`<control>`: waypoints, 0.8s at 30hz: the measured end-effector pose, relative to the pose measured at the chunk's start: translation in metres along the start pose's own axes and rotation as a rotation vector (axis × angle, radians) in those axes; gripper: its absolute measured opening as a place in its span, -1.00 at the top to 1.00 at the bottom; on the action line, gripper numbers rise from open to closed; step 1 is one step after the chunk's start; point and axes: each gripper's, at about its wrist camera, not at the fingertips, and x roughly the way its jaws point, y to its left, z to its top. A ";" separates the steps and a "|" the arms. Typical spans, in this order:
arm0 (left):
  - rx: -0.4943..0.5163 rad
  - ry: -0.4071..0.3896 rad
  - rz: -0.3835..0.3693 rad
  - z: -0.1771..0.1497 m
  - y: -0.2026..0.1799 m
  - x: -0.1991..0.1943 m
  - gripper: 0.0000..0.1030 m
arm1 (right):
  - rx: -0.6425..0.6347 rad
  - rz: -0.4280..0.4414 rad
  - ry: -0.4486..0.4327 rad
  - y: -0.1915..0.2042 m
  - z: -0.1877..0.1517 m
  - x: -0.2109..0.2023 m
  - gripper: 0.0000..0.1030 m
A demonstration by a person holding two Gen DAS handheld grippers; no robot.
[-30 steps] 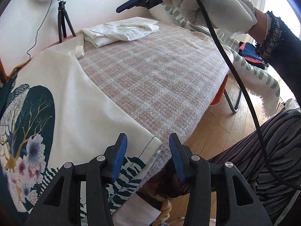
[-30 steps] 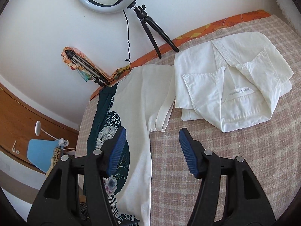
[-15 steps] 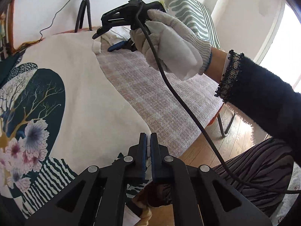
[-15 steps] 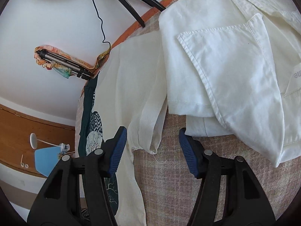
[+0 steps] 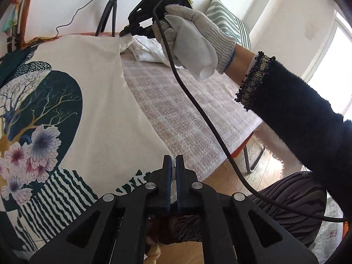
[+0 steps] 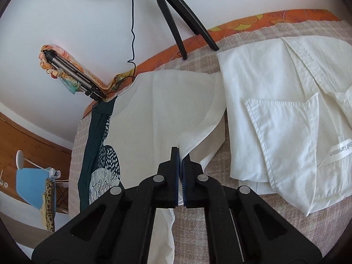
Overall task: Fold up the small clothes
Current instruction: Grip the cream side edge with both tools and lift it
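Observation:
A cream T-shirt (image 5: 103, 101) with a dark tree-and-flower print lies flat on the plaid-covered table (image 5: 187, 118). My left gripper (image 5: 173, 165) is shut on the shirt's near bottom hem corner. My right gripper (image 6: 180, 154) is shut on the shirt's short sleeve (image 6: 198, 136) at the far end. It also shows in the left wrist view (image 5: 126, 33), held by a gloved hand. The shirt also shows in the right wrist view (image 6: 154, 110).
A crumpled white button shirt (image 6: 286, 114) lies just right of the sleeve. A ring-light tripod (image 6: 176, 17) stands at the table's far edge against the wall. A second tripod (image 6: 72, 74) lies at the left corner. The table's near edge (image 5: 237, 151) drops to wooden floor.
Both grippers went from open to shut. The left closed on the hem corner first. The right moved in toward the sleeve and closed on it.

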 end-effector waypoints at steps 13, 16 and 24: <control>-0.127 -0.083 -0.028 -0.024 0.041 -0.036 0.95 | -0.251 -0.180 0.028 0.110 -0.004 0.017 0.94; -0.124 -0.077 -0.035 -0.029 0.048 -0.039 0.95 | -0.320 -0.215 0.050 0.136 -0.012 0.028 0.94; 0.019 -0.063 -0.032 -0.021 0.016 -0.010 0.36 | -0.280 -0.229 0.084 0.127 -0.007 0.027 0.94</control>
